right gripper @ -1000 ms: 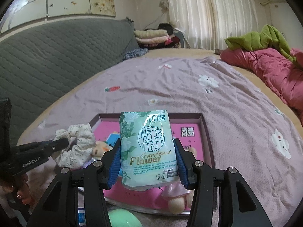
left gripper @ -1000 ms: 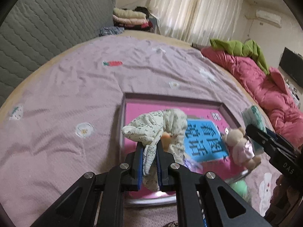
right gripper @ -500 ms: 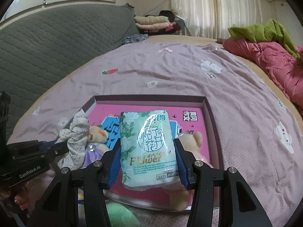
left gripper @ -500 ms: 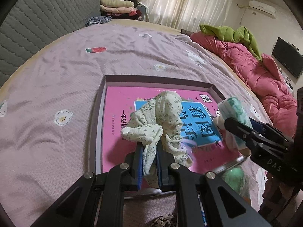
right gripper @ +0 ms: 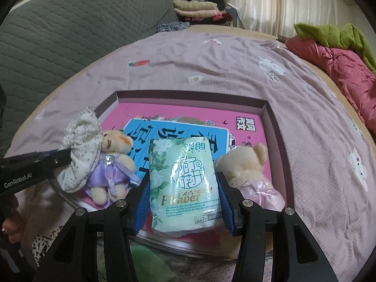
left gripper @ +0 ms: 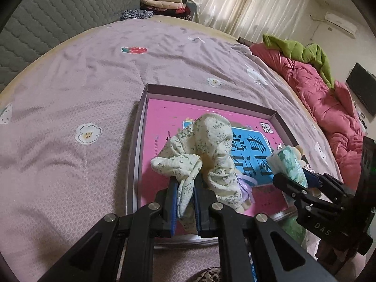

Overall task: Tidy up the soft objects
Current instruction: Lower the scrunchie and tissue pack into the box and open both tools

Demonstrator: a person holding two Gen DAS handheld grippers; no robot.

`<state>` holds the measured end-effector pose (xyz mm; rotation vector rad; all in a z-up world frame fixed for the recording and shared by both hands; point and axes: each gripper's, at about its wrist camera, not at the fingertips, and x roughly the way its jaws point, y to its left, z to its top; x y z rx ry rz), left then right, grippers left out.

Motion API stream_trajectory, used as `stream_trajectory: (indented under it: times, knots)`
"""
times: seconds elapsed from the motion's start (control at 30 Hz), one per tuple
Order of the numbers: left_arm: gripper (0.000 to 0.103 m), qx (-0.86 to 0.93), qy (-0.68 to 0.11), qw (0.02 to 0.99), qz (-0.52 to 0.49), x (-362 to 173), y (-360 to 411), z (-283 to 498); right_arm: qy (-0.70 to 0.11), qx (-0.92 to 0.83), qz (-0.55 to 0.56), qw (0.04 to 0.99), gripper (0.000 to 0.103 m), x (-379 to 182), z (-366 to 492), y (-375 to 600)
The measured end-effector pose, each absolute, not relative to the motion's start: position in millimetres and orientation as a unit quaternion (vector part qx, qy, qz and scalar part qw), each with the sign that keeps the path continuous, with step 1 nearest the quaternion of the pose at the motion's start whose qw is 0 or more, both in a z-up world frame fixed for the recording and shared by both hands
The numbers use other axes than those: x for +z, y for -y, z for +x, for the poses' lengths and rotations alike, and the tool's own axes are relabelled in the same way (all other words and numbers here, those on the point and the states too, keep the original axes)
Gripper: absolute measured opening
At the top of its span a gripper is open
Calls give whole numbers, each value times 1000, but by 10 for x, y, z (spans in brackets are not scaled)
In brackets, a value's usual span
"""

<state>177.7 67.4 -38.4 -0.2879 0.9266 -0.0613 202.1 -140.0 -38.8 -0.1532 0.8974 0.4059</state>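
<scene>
My left gripper (left gripper: 185,202) is shut on a pale floral scrunchie (left gripper: 202,145), held over the near left part of the shallow box (left gripper: 141,127); the scrunchie also shows in the right wrist view (right gripper: 82,150). My right gripper (right gripper: 183,202) is shut on a green tissue pack (right gripper: 183,183), held over the box's near edge; the pack also shows in the left wrist view (left gripper: 289,166). In the box (right gripper: 270,112) lie a bear in a purple dress (right gripper: 110,164) and a bear in a pink dress (right gripper: 246,171) on a pink and blue book (right gripper: 188,129).
The box sits on a lilac bedsheet (left gripper: 70,94). A grey quilted headboard (right gripper: 58,35) stands at left. A red quilt with a green garment (left gripper: 317,80) lies at right. Folded clothes (left gripper: 162,0) are stacked at the back. A green soft thing (right gripper: 145,263) lies below the box.
Both grippers have moved forward and lower over the box with their loads. The scrunchie now sits beside the purple-dressed bear, and the tissue pack is between the two bears.
</scene>
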Motion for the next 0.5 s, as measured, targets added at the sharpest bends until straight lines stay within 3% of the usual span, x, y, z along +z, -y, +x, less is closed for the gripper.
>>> stream_trajectory:
  times: [0.5]
  knots:
    - [12,-8,-461,879,-122,-420,-716,1780,-453,199,-102,863,55,-484,2010,1314]
